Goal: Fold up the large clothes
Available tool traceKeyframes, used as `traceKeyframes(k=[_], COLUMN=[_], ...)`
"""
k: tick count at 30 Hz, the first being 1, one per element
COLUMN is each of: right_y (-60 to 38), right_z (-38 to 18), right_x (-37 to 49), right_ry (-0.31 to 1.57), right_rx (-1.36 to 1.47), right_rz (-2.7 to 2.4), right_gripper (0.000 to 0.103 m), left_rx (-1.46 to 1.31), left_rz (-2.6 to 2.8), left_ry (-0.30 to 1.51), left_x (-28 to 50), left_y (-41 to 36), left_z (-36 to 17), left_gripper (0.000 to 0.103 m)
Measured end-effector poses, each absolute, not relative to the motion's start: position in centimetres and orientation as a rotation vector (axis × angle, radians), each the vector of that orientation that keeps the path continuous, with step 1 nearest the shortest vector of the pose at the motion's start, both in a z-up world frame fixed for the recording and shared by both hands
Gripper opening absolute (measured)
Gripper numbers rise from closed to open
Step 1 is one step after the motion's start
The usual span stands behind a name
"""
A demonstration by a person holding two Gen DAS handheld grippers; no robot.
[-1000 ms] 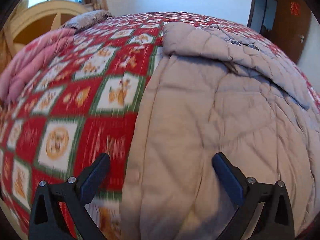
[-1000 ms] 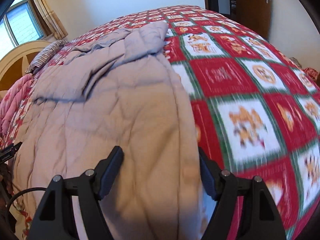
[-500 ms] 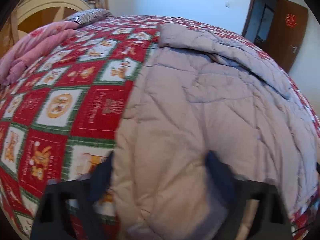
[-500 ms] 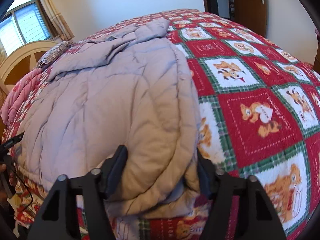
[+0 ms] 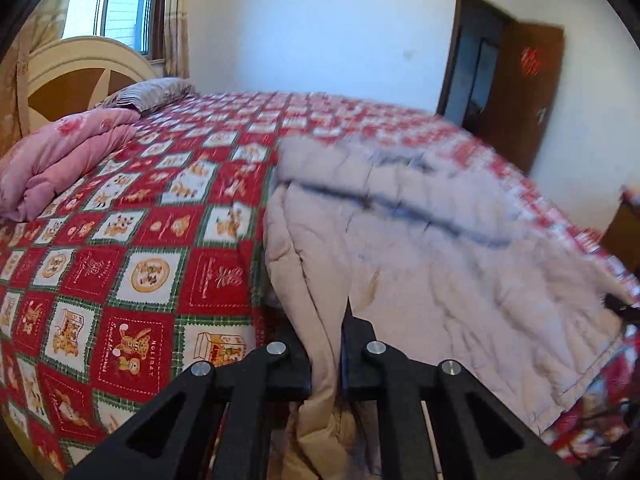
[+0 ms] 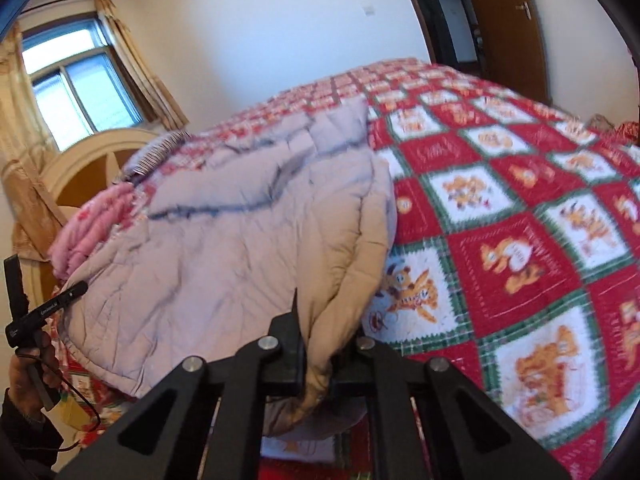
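Observation:
A large grey-beige quilted coat (image 5: pixel 432 248) lies spread along the bed, its near hem lifted off the cover. My left gripper (image 5: pixel 325 354) is shut on the coat's near left corner, the fabric pinched between its black jaws and hanging below them. In the right wrist view the same coat (image 6: pixel 224 248) fills the left half, and my right gripper (image 6: pixel 325 354) is shut on its near right corner, a bunched beige fold squeezed between the jaws. The coat's far end is folded over on itself.
A red, green and white checked bedspread (image 5: pixel 132 264) covers the bed. A folded pink blanket (image 5: pixel 60 160) and a striped pillow (image 5: pixel 156 94) lie by the curved headboard (image 5: pixel 80 76). A brown door (image 5: pixel 520 96) stands open. A person's hand (image 6: pixel 30 372) holds the other gripper.
Both grippers went from wide open over the coat's near edge to shut on its two near corners. Both have risen and pulled back, lifting the hem off the bedspread.

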State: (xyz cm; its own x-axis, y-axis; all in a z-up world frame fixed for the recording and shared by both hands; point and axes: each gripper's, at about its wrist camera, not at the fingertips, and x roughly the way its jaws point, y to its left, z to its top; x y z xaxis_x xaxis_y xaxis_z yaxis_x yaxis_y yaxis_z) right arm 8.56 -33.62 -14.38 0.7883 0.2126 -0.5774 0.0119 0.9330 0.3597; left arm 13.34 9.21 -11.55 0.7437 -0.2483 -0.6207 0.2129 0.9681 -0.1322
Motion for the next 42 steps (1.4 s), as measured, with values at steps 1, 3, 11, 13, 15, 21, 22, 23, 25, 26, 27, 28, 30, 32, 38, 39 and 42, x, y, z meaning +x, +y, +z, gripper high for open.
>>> traceKeyframes(k=[1, 3, 11, 13, 15, 21, 22, 23, 25, 26, 27, 28, 30, 32, 38, 39, 42], right_y=[-33.8, -34.0, -33.5, -33.5, -33.5, -34.7, -34.7, -35.0, -35.1, -35.2, -35.5, -35.8, -36.5, -36.9, -36.1, -36.2, -35.7], right_z=[-13.3, -11.0, -1.7, -1.3, -1.3, -2.0, -2.1, -2.3, -2.8, -3.0, -3.4, -4.0, -5.5, -7.0, -9.8, -10.2, -9.9], right_x=[8.0, 6.8, 5.9, 8.1, 11.6, 22.0, 23.6, 24.6, 27.4, 28.8, 29.5, 30.8, 33.4, 35.9, 42.9, 43.5, 42.8], right_ry=[0.636, 0.59, 0.378, 0.372, 0.378, 0.427, 0.437, 0.444, 0.477, 0.489, 0.5, 0.521, 0.575, 0.606, 0.696, 0.709, 0.661], right_rx=[0.363, 0.37, 0.277, 0.257, 0.268, 0.318, 0.306, 0.299, 0.291, 0.282, 0.279, 0.284, 0.299, 0.319, 0.31, 0.354, 0.393], right_rz=[0.119, 0.131, 0.16, 0.143, 0.128, 0.056, 0.044, 0.034, 0.025, 0.008, -0.003, -0.011, -0.02, -0.024, -0.044, -0.046, -0.038], right_gripper=[0.01, 0.01, 0.01, 0.009, 0.009, 0.009, 0.009, 0.009, 0.01, 0.01, 0.01, 0.01, 0.01, 0.013, 0.05, 0.054, 0.085], left_rx=[-0.066, -0.113, -0.087, -0.078, -0.066, -0.308, -0.352, -0.397, -0.438, -0.451, -0.467, -0.467, -0.423, -0.397, -0.232, -0.196, -0.063], left_rz=[-0.266, -0.318, -0.362, -0.348, -0.31, -0.298, -0.314, -0.33, -0.323, -0.328, -0.319, -0.282, -0.157, -0.092, -0.037, -0.047, -0.056], left_ry=[0.673, 0.625, 0.452, 0.442, 0.43, 0.529, 0.542, 0.547, 0.569, 0.58, 0.581, 0.566, 0.489, 0.448, 0.521, 0.514, 0.529], left_x=[12.9, 11.3, 11.3, 13.9, 17.6, 27.5, 28.8, 30.0, 31.9, 33.0, 33.9, 34.3, 34.6, 35.1, 36.8, 36.5, 36.2], left_y=[9.4, 10.3, 11.0, 10.6, 10.2, 12.3, 12.6, 12.9, 12.9, 12.9, 13.1, 13.3, 13.8, 13.9, 8.5, 7.0, 2.8], left_z=[-10.7, -8.0, -0.7, -0.6, -1.0, -3.0, -3.2, -3.4, -3.8, -4.0, -4.1, -3.9, -3.2, -2.9, -5.7, -6.2, -7.6], left_gripper=[0.008, 0.008, 0.008, 0.009, 0.013, 0.019, 0.021, 0.024, 0.032, 0.039, 0.049, 0.058, 0.089, 0.092, 0.092, 0.092, 0.092])
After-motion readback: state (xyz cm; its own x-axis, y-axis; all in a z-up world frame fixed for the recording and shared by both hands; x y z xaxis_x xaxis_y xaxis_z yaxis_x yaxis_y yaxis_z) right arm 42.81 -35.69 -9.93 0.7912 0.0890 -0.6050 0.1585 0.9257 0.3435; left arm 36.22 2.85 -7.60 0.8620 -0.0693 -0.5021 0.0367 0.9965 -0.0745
